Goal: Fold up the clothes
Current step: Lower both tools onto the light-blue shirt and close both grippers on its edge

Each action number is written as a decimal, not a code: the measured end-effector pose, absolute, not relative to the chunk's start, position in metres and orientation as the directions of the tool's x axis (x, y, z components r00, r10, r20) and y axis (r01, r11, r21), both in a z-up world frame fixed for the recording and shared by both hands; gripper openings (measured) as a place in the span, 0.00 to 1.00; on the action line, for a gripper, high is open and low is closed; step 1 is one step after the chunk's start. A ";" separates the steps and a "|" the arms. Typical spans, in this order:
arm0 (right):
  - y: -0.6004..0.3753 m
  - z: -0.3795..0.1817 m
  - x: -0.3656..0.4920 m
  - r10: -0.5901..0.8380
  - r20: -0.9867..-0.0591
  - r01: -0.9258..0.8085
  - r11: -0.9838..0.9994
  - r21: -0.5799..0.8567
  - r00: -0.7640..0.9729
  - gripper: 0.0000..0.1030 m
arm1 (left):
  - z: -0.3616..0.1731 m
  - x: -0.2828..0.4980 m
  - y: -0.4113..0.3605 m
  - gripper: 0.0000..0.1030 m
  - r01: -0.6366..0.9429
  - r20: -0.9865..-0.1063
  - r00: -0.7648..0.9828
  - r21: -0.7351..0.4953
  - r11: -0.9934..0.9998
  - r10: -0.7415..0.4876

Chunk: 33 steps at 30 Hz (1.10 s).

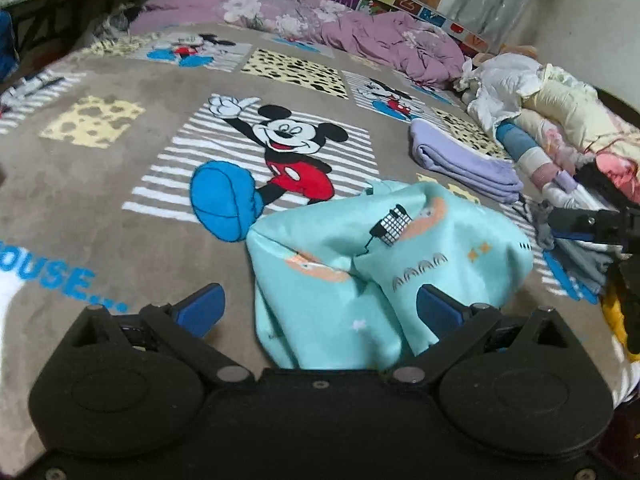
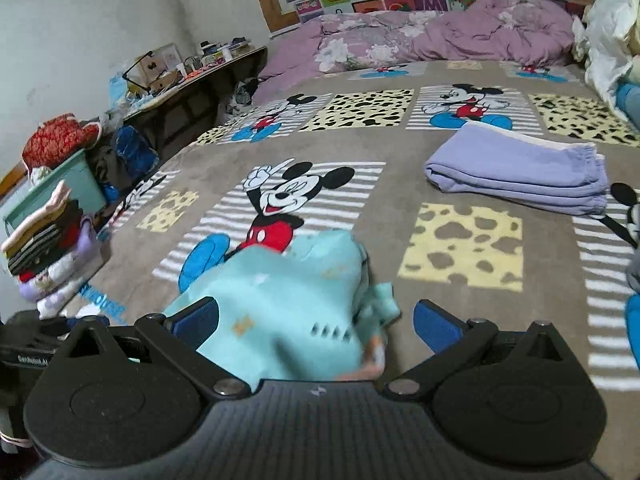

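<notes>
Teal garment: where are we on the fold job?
Done: a folded lavender garment lies flat on the blanket, and a stack of folded clothes sits at the bed's left edge. In hand: the teal garment is crumpled between both open grippers, left gripper and right gripper; neither is clamped on it. Left: folding the teal piece, plus an unsorted heap of clothes at the right side.

The near end of the crumpled turquoise printed garment (image 1: 332,300) disappears behind the black gripper body at 6 o'clock in both wrist views, and in the right view its lower part is smeared by motion blur. At 3 o'clock in the left view, the other black gripper (image 1: 592,224) is cut by the edge.
</notes>
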State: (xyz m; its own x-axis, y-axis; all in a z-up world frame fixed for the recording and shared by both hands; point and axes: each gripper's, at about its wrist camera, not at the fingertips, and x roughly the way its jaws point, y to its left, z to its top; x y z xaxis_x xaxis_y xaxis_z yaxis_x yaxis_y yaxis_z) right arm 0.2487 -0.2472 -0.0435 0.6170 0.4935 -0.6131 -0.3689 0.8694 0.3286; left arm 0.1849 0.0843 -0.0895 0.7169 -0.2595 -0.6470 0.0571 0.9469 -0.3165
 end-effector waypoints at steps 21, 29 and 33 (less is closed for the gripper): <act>-0.219 -0.098 0.388 0.642 -0.659 -0.473 0.755 0.454 0.392 0.89 | -0.138 0.272 0.119 0.73 -0.028 -0.676 0.650 -0.477 0.879 -0.346; -0.198 -0.131 0.422 0.631 -0.703 -0.490 0.749 0.445 0.327 0.68 | -0.149 0.288 0.122 0.63 -0.014 -0.674 0.626 -0.513 0.858 -0.393; -0.189 -0.139 0.431 0.639 -0.707 -0.503 0.737 0.451 0.302 0.58 | -0.149 0.294 0.121 0.57 -0.001 -0.683 0.613 -0.503 0.864 -0.397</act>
State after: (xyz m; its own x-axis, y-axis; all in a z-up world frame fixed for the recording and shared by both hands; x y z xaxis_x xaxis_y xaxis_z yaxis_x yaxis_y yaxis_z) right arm 0.4311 -0.1894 -0.1394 0.3021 0.6389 -0.7074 -0.5035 0.7371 0.4507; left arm 0.2937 0.1205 -0.1488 0.6132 -0.3967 -0.6831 -0.0007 0.8645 -0.5027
